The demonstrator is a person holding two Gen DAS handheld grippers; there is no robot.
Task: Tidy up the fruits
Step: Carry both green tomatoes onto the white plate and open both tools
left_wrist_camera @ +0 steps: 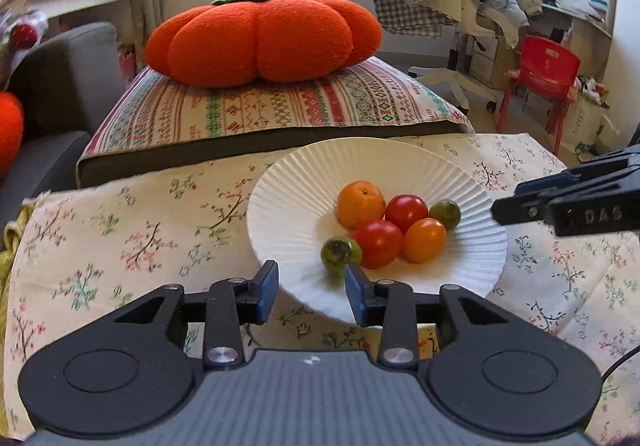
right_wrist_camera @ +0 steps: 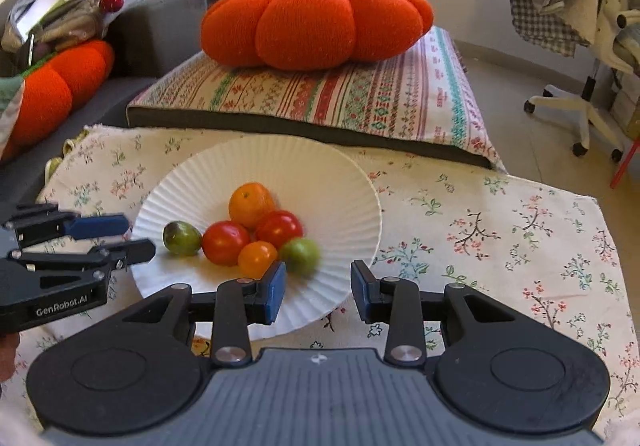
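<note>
Six small fruits on white plate, just ahead of both grippers' parted, empty fingers.

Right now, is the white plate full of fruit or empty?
Neither: the white plate holds six small fruits bunched together, like the orange one, with lots of bare plate around them.

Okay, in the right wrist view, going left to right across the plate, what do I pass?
Left gripper → dark green tomato → red tomato → small orange tomato → light green tomato → plate rim.
</note>
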